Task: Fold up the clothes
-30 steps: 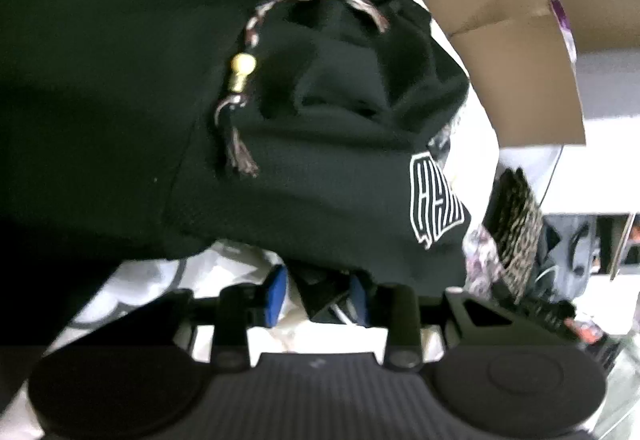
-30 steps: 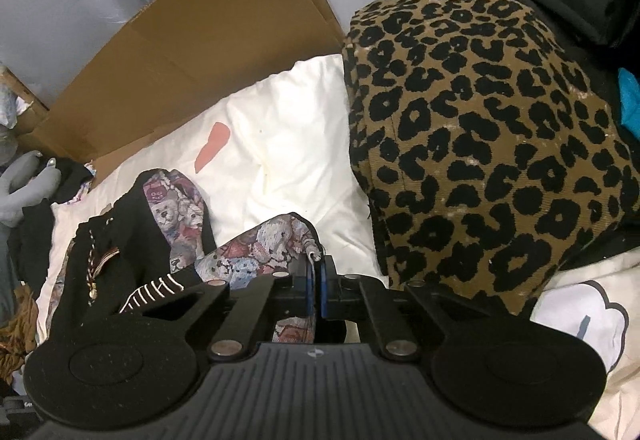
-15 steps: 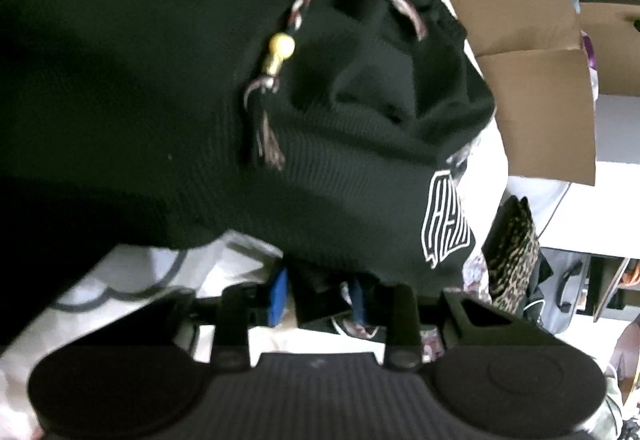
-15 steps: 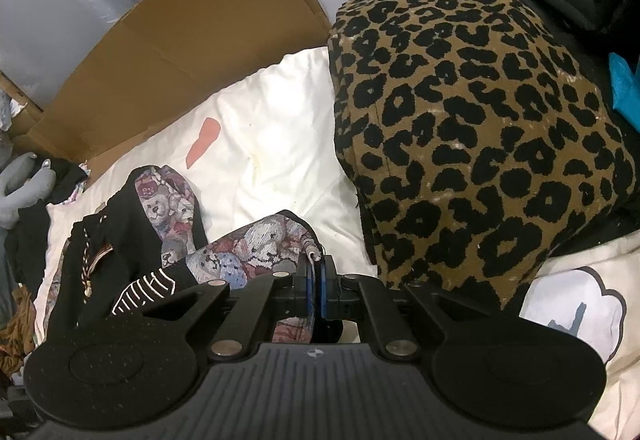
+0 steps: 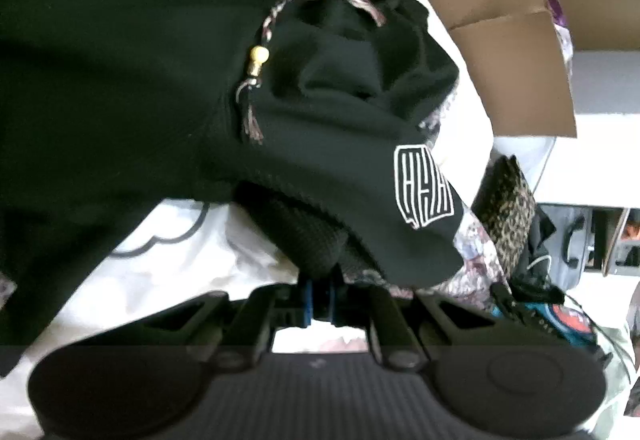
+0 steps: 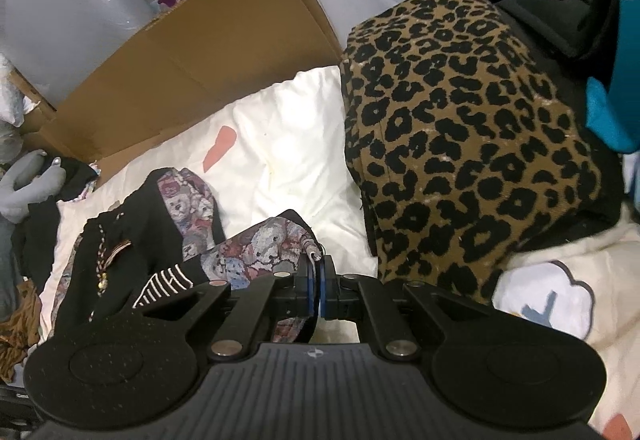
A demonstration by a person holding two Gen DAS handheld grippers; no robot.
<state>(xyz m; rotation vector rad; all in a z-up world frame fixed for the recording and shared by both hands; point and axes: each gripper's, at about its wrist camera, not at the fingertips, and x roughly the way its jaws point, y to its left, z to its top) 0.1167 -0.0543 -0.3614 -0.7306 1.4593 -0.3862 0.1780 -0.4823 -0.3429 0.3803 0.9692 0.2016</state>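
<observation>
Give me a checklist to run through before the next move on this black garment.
1. Left claw has cloth: ok, jaws closing, with a bunch of the black garment between them.
2. Right claw has cloth: ok, shut on the teddy-bear lining.
3. Both claws hold the same garment: cannot tell.
4. Drawstring free of the claws: ok, it lies on top of the fabric.
5. Leopard-print cushion clear of the garment: ok, it sits to the right.
6. Bare white bedding beyond the garment to lay it on: ok.
</observation>
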